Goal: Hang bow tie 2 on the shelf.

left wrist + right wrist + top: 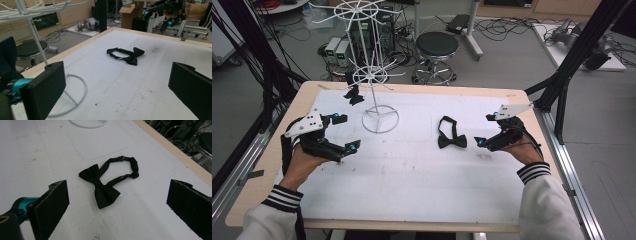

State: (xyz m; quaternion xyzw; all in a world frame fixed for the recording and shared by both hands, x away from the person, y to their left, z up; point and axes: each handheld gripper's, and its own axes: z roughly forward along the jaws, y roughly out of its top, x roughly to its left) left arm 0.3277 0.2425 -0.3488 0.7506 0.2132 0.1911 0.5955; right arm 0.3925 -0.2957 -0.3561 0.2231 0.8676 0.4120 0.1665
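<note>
Two tongs in frame, both with jaws spread wide and nothing between them.

Right tongs (492,131): held at the right side of the table (412,200), jaws pointing left toward the black bow tie (451,136). Near the tie, not touching it. In the right gripper view the bow tie (105,185) lies flat on the white table cover, ahead of the jaws and between their lines; the bow sits nearer the camera, the neck strap loops away behind it. Strap is closed into a loop, with a small clasp visible on its far side.

Left tongs (343,133): held at the left side of the table, jaws pointing right, just beside the round base of the white wire rack (374,75). In the left gripper view the rack's base ring (75,92) lies on the cover just behind the left-hand jaw pad; whether pad and ring touch cannot be told. Bow tie (127,55) shows farther off, well apart from these tongs.

Bow tie position overall: right of table centre, between the rack base and the right tongs, closer to the right tongs.

A second dark cloth item (353,94) hangs from a lower arm of the rack, on its left side; too small to identify for certain.

A black stool (437,47) stands on the floor beyond the table's far edge.
</note>
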